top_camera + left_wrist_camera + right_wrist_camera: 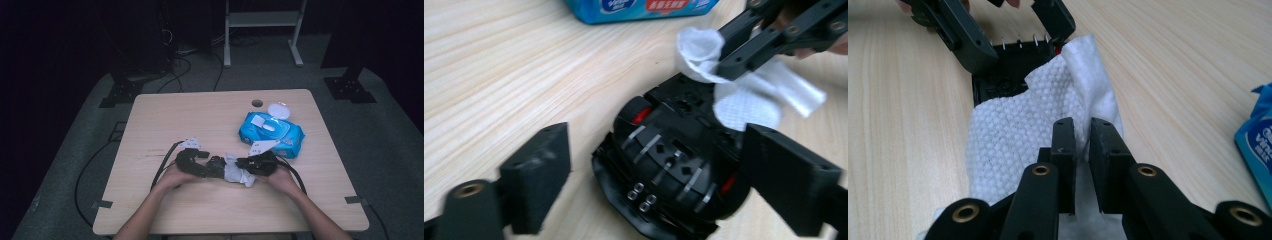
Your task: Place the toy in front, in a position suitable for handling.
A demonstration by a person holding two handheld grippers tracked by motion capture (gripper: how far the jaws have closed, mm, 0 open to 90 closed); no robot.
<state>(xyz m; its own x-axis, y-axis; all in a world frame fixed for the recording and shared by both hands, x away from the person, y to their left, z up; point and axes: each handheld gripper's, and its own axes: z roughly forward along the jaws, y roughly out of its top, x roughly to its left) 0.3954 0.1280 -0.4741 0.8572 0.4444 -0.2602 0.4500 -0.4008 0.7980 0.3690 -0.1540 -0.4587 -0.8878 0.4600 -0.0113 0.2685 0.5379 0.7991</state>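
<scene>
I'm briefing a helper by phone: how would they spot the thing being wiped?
On the wooden table, near its front edge between the two hands, sits a small black toy car. Unlike the blue wet-wipe pack behind it, it's glossy black with red accents, partly draped by a white wipe.

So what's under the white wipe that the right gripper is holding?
The wipe is draped over one end of a black toy car on the table. The car's other end shows between the left gripper's jaws; the draped end is hidden.
</scene>
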